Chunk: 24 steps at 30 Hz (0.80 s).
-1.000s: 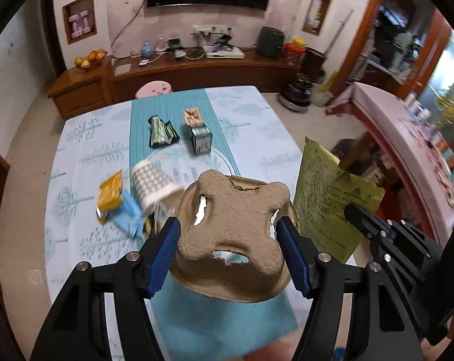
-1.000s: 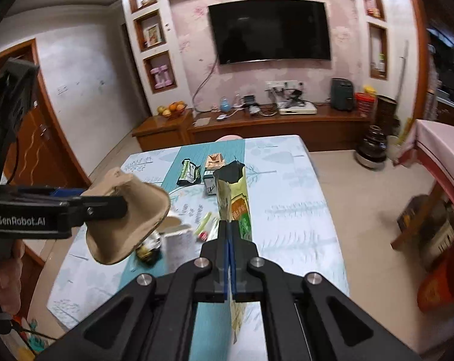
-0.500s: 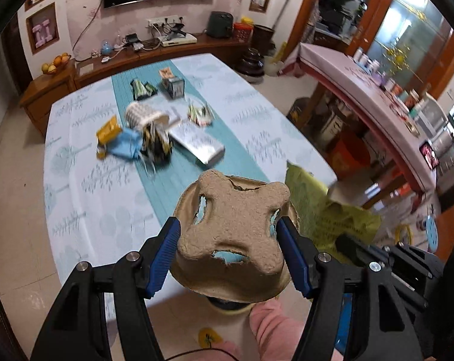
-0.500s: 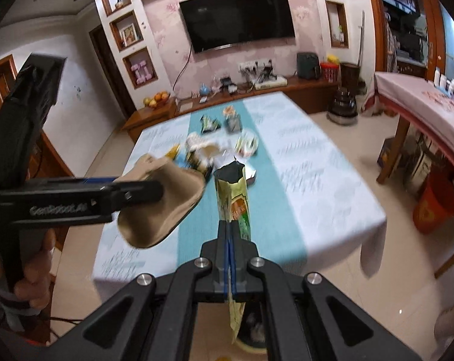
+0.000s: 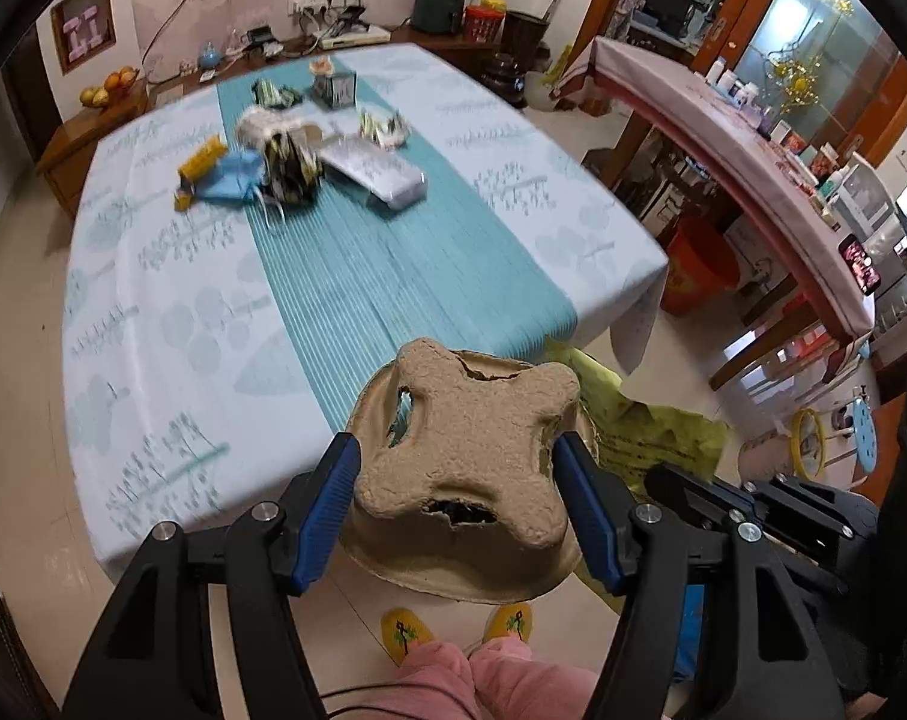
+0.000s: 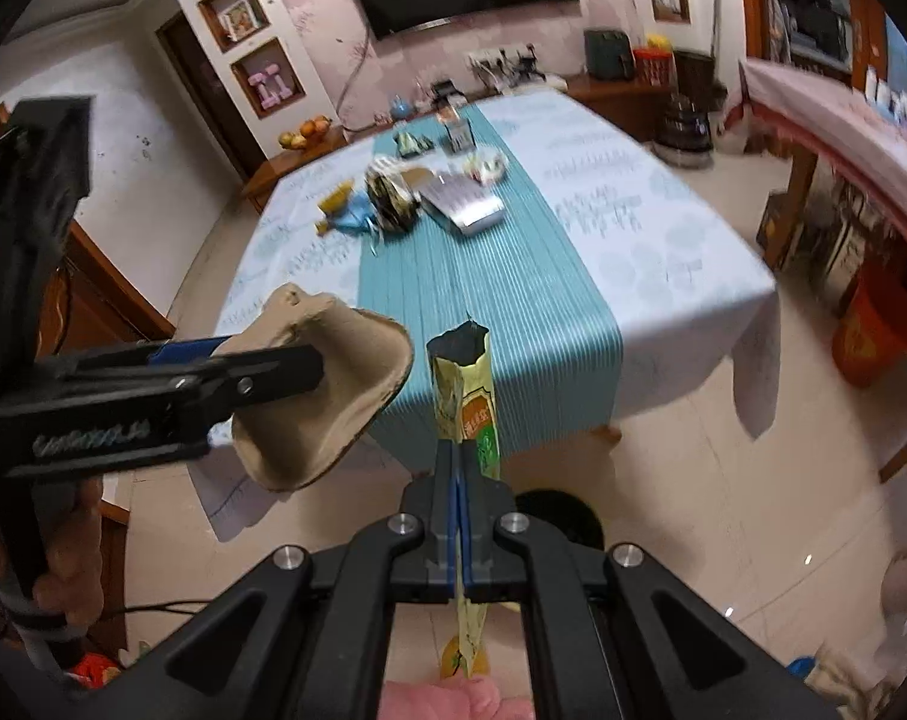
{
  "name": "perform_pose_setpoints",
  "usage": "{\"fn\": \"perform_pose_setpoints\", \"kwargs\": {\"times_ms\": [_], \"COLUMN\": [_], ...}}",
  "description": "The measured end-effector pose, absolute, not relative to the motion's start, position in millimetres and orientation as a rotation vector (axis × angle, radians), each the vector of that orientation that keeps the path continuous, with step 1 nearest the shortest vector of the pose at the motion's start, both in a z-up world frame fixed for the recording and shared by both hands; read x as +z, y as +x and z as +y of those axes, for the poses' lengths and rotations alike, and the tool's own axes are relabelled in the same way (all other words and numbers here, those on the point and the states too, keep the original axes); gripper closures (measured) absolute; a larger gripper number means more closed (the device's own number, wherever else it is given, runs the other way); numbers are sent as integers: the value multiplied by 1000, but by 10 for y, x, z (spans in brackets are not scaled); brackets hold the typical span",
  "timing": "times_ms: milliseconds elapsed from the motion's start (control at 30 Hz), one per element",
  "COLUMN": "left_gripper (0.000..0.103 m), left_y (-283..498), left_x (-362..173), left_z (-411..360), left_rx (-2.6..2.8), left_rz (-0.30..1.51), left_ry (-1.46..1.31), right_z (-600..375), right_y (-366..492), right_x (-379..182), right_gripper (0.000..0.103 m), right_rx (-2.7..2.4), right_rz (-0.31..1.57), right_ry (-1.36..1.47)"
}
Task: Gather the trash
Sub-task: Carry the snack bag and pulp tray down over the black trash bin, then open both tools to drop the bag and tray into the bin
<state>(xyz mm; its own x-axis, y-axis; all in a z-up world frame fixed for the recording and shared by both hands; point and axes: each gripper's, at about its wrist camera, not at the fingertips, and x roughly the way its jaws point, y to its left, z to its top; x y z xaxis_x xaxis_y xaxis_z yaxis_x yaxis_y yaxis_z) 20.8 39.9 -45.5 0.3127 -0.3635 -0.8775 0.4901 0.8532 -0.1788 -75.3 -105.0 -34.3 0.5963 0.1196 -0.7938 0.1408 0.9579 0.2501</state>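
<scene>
My left gripper (image 5: 459, 480) is shut on a brown pulp cup carrier (image 5: 465, 456) and holds it in the air off the near edge of the table (image 5: 153, 300). The carrier also shows in the right wrist view (image 6: 327, 384), left of the right gripper. My right gripper (image 6: 458, 480) is shut on a yellow-green snack wrapper (image 6: 465, 396), held upright; the wrapper shows in the left wrist view (image 5: 651, 426) behind the carrier. More trash lies at the table's far end: a black-and-yellow wrapper (image 5: 288, 171), a silver packet (image 5: 372, 171), a blue wrapper (image 5: 228, 180).
A teal runner (image 5: 357, 276) crosses the white tablecloth. A dark round bin (image 6: 558, 516) stands on the floor below the right gripper. An orange bucket (image 6: 873, 330) stands on the floor at right. A long counter (image 5: 753, 144) runs along the right. My feet (image 5: 453, 630) are below.
Both grippers have pulled back from the table and away from its near edge, still holding the carrier and the wrapper. The table's trash now lies farther off.
</scene>
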Motion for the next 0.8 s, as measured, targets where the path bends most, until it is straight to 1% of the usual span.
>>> {"fn": "perform_pose_setpoints", "kwargs": {"times_ms": [200, 500, 600, 800], "left_gripper": [38, 38, 38, 38], "left_y": [87, 121, 179, 274], "left_x": [-1149, -2502, -2925, -3557], "left_z": [201, -93, -149, -184], "left_rx": [-525, -437, -403, -342], "left_rz": [1188, 1242, 1257, 1292], "left_ry": [149, 126, 122, 128], "right_z": [-1259, -1553, -1625, -1726], "right_y": [-722, -589, -550, -514], "right_x": [-1013, -2315, -2673, -3363], "right_gripper": [103, 103, 103, 103], "right_rx": [-16, -38, -45, -49], "right_rz": [984, 1045, 1064, 1085], "right_ry": [378, 426, 437, 482]}}
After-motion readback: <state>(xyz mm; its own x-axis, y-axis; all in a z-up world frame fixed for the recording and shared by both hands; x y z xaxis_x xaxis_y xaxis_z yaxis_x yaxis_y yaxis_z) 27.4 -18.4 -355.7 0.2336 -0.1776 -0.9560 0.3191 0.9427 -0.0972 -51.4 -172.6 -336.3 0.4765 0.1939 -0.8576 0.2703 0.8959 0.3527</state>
